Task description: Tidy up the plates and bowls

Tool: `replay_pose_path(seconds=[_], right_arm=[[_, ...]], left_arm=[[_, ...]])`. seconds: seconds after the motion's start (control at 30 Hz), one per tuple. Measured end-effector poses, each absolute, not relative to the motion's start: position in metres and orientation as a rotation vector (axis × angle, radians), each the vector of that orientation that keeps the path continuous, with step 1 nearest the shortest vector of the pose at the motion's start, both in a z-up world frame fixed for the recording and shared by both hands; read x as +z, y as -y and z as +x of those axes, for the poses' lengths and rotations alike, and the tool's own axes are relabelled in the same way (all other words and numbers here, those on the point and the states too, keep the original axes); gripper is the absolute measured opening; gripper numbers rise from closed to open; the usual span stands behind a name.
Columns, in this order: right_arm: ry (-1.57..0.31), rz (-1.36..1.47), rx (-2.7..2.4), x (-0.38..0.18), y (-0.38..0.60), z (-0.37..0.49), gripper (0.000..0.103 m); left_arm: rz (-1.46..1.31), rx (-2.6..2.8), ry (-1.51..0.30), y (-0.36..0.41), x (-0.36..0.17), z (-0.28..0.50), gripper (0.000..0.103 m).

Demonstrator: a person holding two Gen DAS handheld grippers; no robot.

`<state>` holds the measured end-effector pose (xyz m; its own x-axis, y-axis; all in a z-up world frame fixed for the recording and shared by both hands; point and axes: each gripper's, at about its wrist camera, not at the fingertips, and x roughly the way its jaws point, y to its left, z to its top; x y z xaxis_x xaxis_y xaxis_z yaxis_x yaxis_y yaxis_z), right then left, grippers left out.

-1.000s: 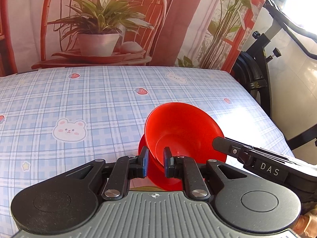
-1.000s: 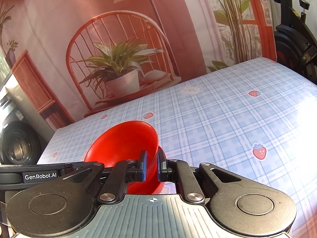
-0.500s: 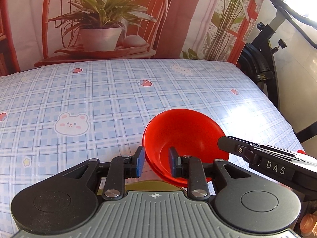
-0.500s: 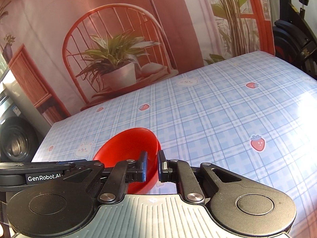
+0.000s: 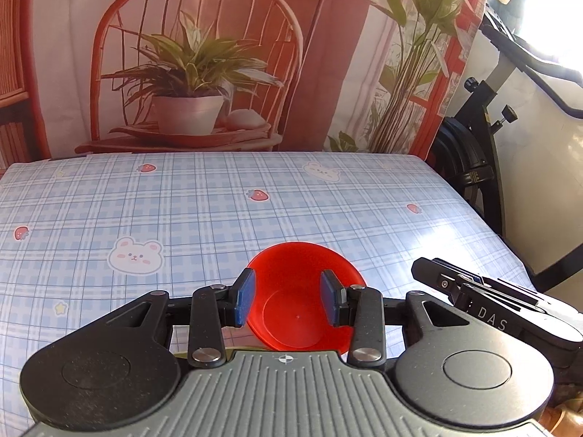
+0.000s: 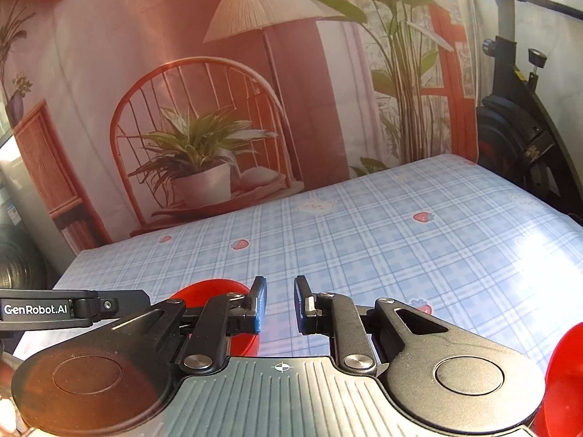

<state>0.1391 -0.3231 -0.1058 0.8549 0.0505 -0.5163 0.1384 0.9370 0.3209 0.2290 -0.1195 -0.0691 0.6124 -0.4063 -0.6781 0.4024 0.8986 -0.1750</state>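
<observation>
A red bowl (image 5: pixel 302 306) stands upright on the blue checked tablecloth (image 5: pixel 182 218), near the front edge. My left gripper (image 5: pixel 288 300) is open above it, with one finger over each side and apart from the rim. My right gripper (image 6: pixel 280 304) is open and empty, just right of the same bowl (image 6: pixel 207 289), whose rim shows behind its left finger. The right gripper's body (image 5: pixel 492 309) shows at the right of the left wrist view. Another red piece (image 6: pixel 564 378) shows at the right edge of the right wrist view; only a part is seen.
A printed backdrop (image 5: pixel 218 54) with a chair and plant hangs behind the table. An exercise bike (image 5: pixel 481 145) stands off the table's right side. A dark round appliance (image 6: pixel 18 266) is at the far left.
Both grippers have opened and let go of the red bowl, which went from tilted and held to upright on the cloth. Both grippers have pulled back and up.
</observation>
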Motion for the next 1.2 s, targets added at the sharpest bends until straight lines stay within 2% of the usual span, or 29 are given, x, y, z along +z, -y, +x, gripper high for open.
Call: replay_pose_path(seconds=[0.43, 0.83, 1.2], right_arm=[[-0.434, 0.351, -0.196, -0.093, 0.382, 0.070, 0.019], [-0.470, 0.405, -0.430, -0.130, 0.453, -0.008, 0.020], [-0.498, 0.490, -0.574, -0.167, 0.487, -0.040, 0.020]], left_arm=[[0.059, -0.593, -0.734, 0.192, -0.058, 0.183, 0.042], [0.155, -0.780, -0.782, 0.279, -0.089, 0.157, 0.045], [0.182, -0.888, -0.842, 0.329, -0.119, 0.145, 0.050]])
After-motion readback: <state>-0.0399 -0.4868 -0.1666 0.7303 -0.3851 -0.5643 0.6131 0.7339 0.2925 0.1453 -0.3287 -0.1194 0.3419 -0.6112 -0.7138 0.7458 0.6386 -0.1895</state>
